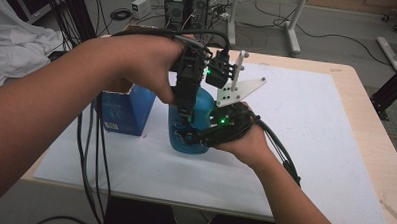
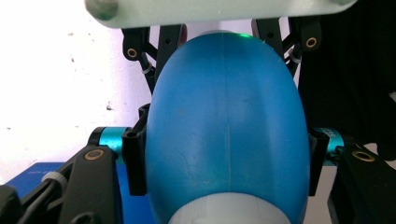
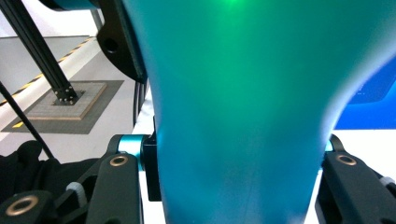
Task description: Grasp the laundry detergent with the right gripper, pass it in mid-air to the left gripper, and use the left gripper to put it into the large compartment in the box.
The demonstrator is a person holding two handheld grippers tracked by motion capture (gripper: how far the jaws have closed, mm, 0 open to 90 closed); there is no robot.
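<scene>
A blue plastic bottle (image 1: 201,99) stands upright on the white board (image 1: 296,125). My left gripper (image 1: 184,119) comes down from above and is shut on the bottle's body; in the left gripper view its pads (image 2: 134,161) press both sides of the blue bottle (image 2: 224,130). My right gripper (image 1: 189,137) comes in from the right, low down, and is shut on the same bottle. In the right gripper view the bottle (image 3: 243,116) sits between that gripper's pads (image 3: 150,163). A white three-cornered plate (image 1: 237,88) rises above the right hand.
A blue carton (image 1: 129,109) stands just left of the bottle, near the board's left edge. Black cables (image 1: 87,153) hang off the table's left side. The wooden table edge (image 1: 371,133) runs along the right. White cloth (image 1: 19,40) lies at far left.
</scene>
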